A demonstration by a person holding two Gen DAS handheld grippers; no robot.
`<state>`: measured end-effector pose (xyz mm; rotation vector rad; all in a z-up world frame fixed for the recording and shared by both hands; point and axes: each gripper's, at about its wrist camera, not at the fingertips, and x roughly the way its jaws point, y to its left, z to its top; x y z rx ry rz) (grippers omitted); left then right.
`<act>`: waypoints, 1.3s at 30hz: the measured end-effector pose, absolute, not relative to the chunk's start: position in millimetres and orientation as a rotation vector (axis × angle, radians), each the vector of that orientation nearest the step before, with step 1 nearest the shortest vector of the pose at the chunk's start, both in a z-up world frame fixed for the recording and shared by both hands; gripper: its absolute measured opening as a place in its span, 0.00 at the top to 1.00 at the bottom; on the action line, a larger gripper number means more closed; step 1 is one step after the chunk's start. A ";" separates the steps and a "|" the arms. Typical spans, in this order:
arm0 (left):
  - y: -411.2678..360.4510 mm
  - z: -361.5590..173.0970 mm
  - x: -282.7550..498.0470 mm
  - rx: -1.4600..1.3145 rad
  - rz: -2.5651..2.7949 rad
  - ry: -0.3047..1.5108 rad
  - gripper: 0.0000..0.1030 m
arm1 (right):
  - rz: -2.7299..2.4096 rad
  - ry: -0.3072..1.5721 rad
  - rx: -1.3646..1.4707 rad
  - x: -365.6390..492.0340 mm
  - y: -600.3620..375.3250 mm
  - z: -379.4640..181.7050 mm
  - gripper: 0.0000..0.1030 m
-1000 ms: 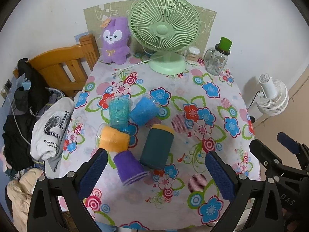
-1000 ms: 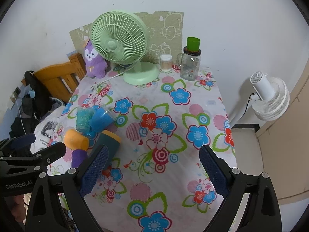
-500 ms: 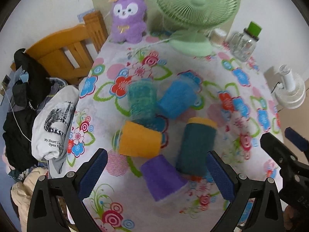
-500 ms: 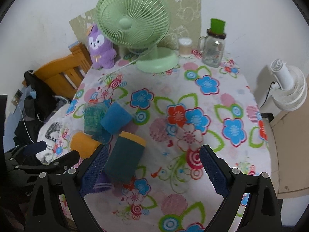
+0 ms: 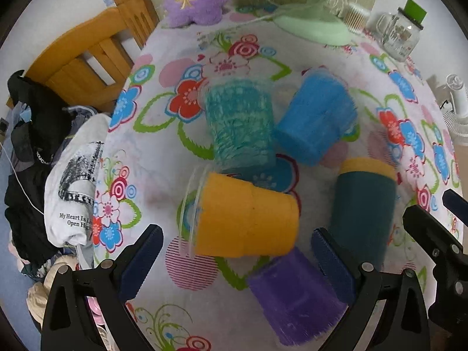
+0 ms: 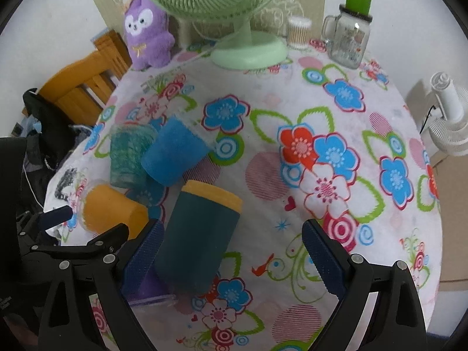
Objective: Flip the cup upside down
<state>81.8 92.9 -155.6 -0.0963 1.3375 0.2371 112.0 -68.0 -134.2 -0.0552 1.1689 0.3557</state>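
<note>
Several cups lie on their sides on the flowered tablecloth. An orange cup lies just ahead of my open left gripper. A purple cup lies by my left gripper's right finger. A dark teal cup with a yellow rim lies between the fingers of my open right gripper. A turquoise cup and a blue cup lie farther back. Both grippers are empty.
A green desk fan, a purple plush toy, a glass jar with a green lid and a small jar of swabs stand at the table's back. A wooden chair with clothes stands left. A white fan stands right.
Both grippers have moved forward and down towards the cups. The cups now look much larger and closer. The cups themselves have not moved.
</note>
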 end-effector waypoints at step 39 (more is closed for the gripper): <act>64.3 -94.8 80.9 -0.130 0.244 1.226 0.18 | 0.392 1.093 -0.081 114.5 -90.7 -84.7 0.06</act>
